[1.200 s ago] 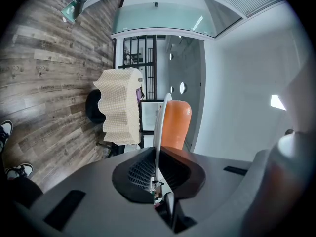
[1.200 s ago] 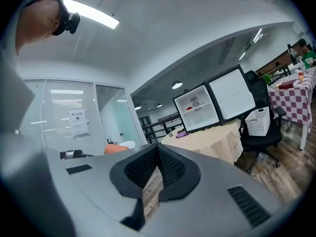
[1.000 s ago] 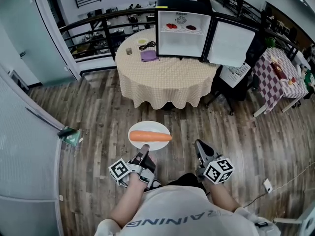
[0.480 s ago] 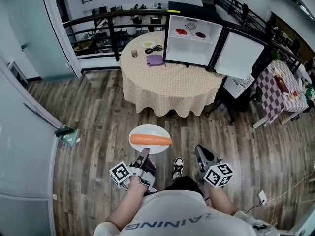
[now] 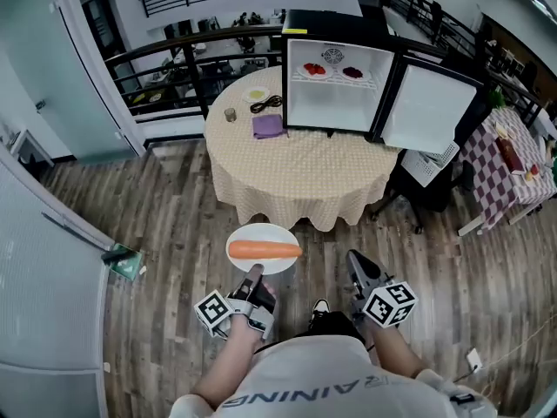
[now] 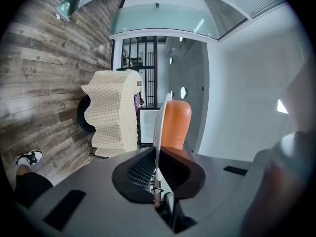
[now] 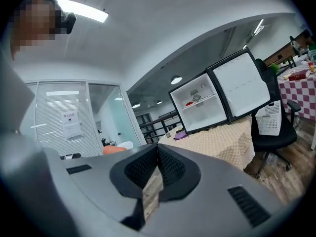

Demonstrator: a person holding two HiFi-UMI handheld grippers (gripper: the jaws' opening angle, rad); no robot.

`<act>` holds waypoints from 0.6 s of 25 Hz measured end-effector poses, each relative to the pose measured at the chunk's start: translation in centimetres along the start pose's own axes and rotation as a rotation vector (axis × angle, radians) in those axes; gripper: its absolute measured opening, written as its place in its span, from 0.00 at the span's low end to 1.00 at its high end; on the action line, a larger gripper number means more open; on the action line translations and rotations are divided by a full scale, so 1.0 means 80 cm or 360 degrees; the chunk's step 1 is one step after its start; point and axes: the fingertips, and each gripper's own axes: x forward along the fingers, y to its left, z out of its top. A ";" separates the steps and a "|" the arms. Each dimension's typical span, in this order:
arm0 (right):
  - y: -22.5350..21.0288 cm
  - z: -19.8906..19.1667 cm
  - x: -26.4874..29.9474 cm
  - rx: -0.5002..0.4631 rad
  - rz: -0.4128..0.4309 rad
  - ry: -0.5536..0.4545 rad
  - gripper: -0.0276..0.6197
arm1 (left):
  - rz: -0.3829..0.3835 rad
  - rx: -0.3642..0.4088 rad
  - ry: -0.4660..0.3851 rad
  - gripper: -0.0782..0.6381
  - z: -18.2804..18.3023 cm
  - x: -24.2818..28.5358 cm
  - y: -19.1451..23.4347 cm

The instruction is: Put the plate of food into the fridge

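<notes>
A white plate point(image 5: 264, 249) with one orange carrot point(image 5: 265, 250) lying across it hangs over the wood floor in front of me. My left gripper point(image 5: 253, 276) is shut on the plate's near rim. In the left gripper view the plate point(image 6: 158, 125) shows edge-on between the pads, with the carrot point(image 6: 176, 125) on its right. My right gripper point(image 5: 355, 264) is beside it, shut and holding nothing; its jaws point(image 7: 158, 151) meet at the tips. The small fridge point(image 5: 338, 77) stands open on the round table point(image 5: 300, 168), its door point(image 5: 432, 104) swung to the right.
Two small dishes of red food point(image 5: 315, 70) sit on the fridge's shelf. A purple cloth point(image 5: 268, 125), a cup point(image 5: 230, 114) and a black cable lie on the table's left. A black office chair point(image 5: 432, 190) stands at the right and a glass wall point(image 5: 52, 259) at the left.
The table and fridge have shifted a little in the head view as the person walks. The plate stays in the left gripper, and the right gripper stays shut.
</notes>
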 end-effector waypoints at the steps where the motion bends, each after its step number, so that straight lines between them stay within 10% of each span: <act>1: -0.012 0.006 0.005 0.0009 -0.0006 -0.0005 0.08 | -0.0011 -0.0008 0.0003 0.15 -0.002 0.015 -0.002; 15: -0.170 0.081 0.044 0.0092 -0.0041 -0.0004 0.08 | 0.0070 0.0055 0.0099 0.15 -0.052 0.202 -0.009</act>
